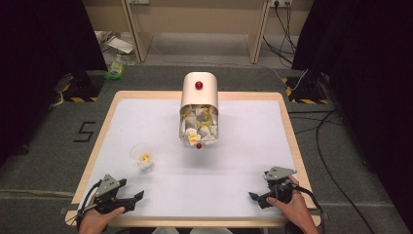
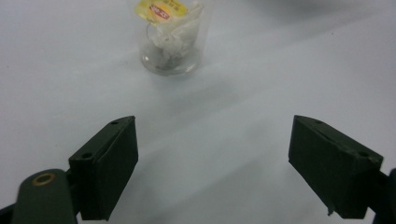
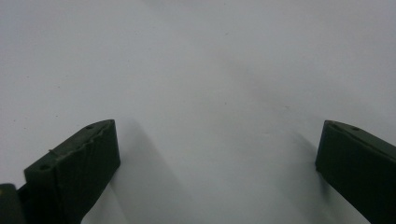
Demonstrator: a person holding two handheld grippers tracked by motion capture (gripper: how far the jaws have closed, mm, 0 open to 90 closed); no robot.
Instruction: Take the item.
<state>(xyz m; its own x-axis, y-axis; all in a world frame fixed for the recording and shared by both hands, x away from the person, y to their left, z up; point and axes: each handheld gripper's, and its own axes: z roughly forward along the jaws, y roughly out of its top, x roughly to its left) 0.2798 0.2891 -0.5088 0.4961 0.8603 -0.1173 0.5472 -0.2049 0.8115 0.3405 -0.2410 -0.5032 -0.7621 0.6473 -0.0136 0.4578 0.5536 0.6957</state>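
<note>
Clear plastic cup (image 1: 142,157), already holding a yellow-tagged tea bag (image 2: 161,10), is standing at twelve o'clock of the left gripper (image 1: 137,199), whose jaws are gaping wide and empty. The right gripper (image 1: 254,198) is likewise being held wide. The cup should be approached low and straight, likely with its wall centred between the jaws.

Black fingers (image 2: 105,175) frame a clear cup (image 2: 172,39) ahead holding a white tea bag with a yellow tag (image 2: 159,9); a cream dispenser (image 1: 199,105) with red knobs stands on the white, wood-edged table (image 1: 243,161).
</note>
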